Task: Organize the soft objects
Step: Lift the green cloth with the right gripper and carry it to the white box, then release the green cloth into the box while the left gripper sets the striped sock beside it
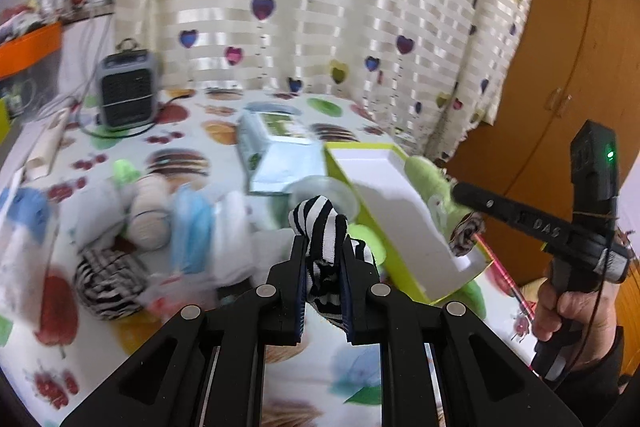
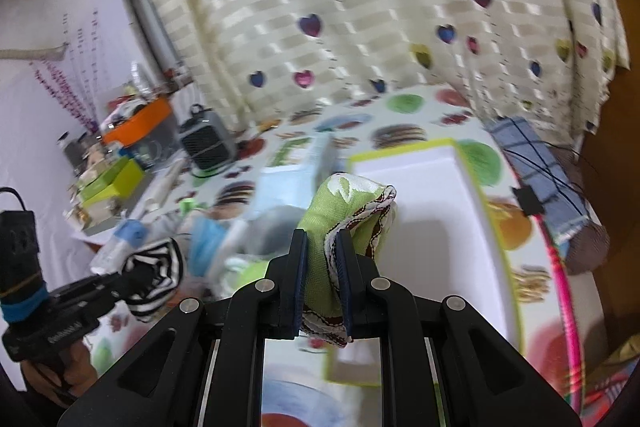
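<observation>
Two soft cloths held: my left gripper (image 1: 322,259) clamps a black-white striped fabric roll (image 1: 318,227); right gripper (image 2: 322,259) clamps green patterned cloth (image 2: 344,215) over the white lime-edged box (image 2: 432,227). Both light, floppy; I'd grip mid-bundle.

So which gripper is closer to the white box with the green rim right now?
Right. The right gripper, shut on the green cloth, is up at the white box. The left gripper, holding the striped cloth, sits off to its left.
</observation>
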A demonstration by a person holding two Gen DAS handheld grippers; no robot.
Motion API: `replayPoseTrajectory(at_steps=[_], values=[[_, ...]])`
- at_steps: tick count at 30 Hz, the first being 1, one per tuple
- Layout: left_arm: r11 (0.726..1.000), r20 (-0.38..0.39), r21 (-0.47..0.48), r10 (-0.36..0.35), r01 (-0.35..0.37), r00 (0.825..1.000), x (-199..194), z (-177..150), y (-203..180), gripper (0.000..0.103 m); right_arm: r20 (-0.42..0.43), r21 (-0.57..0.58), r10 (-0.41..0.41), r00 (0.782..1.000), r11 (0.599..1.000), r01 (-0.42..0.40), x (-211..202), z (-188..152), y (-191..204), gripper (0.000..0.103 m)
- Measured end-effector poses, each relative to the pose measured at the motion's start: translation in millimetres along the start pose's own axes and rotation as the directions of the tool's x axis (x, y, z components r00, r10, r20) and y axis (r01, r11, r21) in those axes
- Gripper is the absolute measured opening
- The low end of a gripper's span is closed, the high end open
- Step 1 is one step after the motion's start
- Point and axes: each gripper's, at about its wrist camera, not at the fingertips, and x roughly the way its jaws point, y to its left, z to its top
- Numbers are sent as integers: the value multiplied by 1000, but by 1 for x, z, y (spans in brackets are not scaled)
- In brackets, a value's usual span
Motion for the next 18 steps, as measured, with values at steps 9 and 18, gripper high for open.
replayPoseTrajectory(at_steps=[9, 18], values=[[996, -37, 67, -57, 59, 998, 39, 17, -44, 13, -87, 65, -50, 995, 996, 56, 31, -15, -53, 15], [988, -102, 96, -111, 121, 989, 92, 21, -81, 13, -144, 45, 8, 990, 999, -1, 49, -27, -57, 15]])
